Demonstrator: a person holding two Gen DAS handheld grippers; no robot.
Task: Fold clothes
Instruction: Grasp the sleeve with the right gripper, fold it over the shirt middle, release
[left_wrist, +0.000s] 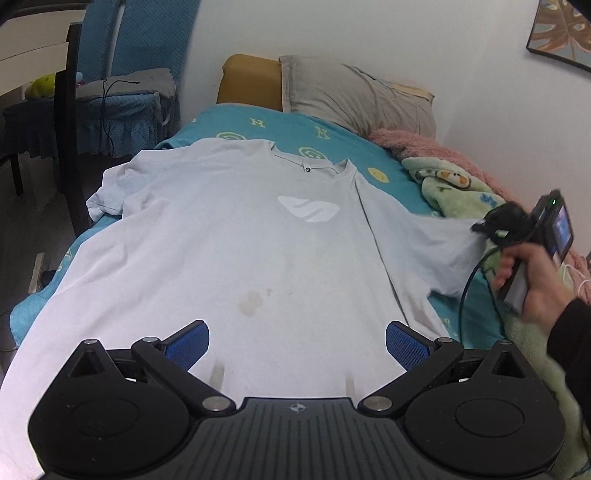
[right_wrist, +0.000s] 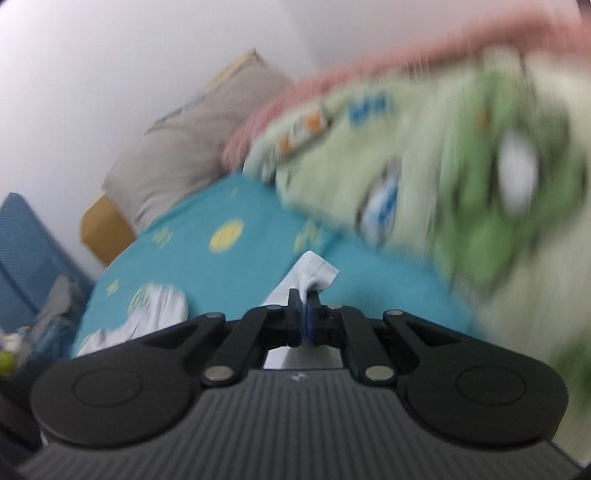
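A pale grey T-shirt (left_wrist: 236, 251) with a white chest logo lies flat on the bed, collar at the far end. My left gripper (left_wrist: 297, 343) hovers over the shirt's lower half, its blue pads wide open with nothing between them. At the right side a hand holds my right gripper (left_wrist: 480, 227), which is shut on the shirt's right sleeve and draws it taut outward. In the right wrist view the jaws of the right gripper (right_wrist: 306, 310) are pressed together on the sleeve's hem (right_wrist: 314, 271), which sticks out above them.
The bed has a teal sheet (left_wrist: 288, 127). A grey pillow (left_wrist: 354, 96) lies at the head, and pink and green blankets (left_wrist: 447, 177) pile along the right side by the wall. A blue-covered chair (left_wrist: 122, 99) stands to the left of the bed.
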